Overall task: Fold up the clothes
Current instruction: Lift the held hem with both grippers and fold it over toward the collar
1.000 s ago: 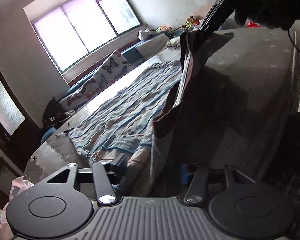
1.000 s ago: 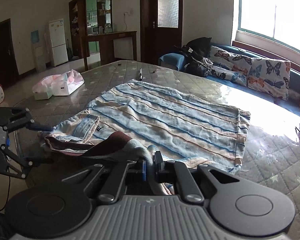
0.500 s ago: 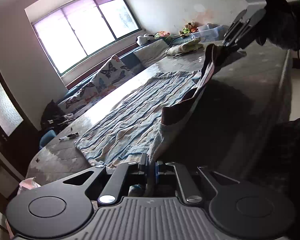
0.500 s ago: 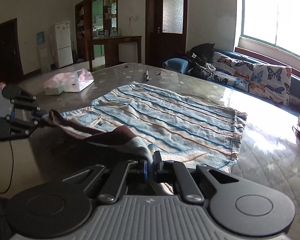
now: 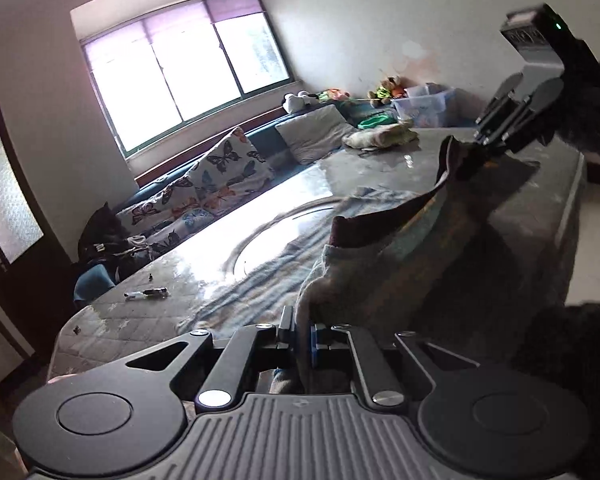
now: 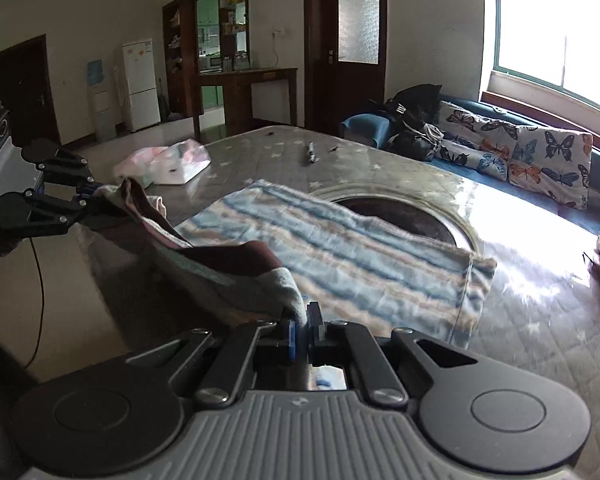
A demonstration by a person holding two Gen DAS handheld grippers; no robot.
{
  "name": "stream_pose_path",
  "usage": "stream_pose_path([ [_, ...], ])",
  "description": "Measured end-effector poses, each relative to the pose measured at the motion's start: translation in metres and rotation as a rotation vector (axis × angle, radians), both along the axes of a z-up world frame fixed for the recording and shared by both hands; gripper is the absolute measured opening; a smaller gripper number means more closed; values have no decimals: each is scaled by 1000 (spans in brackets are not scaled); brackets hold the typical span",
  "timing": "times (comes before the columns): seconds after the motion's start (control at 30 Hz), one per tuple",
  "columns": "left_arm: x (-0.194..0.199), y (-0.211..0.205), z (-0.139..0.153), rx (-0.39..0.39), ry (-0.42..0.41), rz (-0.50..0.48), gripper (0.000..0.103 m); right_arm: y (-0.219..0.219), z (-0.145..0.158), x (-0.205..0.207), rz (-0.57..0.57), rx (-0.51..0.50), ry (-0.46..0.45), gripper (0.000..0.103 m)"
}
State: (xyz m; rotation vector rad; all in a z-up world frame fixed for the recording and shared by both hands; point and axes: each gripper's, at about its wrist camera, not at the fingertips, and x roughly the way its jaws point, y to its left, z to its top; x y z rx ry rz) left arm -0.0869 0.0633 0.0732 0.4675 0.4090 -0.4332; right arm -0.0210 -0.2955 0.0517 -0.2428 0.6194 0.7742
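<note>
Sunlit quilted mattress [image 6: 520,320] fills the room, a striped garment [image 6: 340,256] across it. Left claw [image 5: 302,334], at 6 o'clock, is clamped on its near edge; right claw [image 6: 300,330] pinches the same hem, lifting it taut between them.

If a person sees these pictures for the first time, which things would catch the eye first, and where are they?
First, the striped blue garment, lifted at its near edge off the grey mattress and stretched between the two tools: the right tool pinches one corner, the left tool the other. Then the bright window on the far wall, with butterfly-print cushions on the blue sofa below it.
</note>
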Motion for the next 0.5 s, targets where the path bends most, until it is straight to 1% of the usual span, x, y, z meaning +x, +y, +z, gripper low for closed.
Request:
stream_pose_path([
  [0.13,45,13,10,-31,24,-8,7,7,8,44,-9,10,15,4],
  [0.33,125,24,10,2,101,-7,7,23,15,114,-12,4,50,4],
  [0.5,192,31,-3,31,175,5,7,42,5,175,-35,-33,98,4],
])
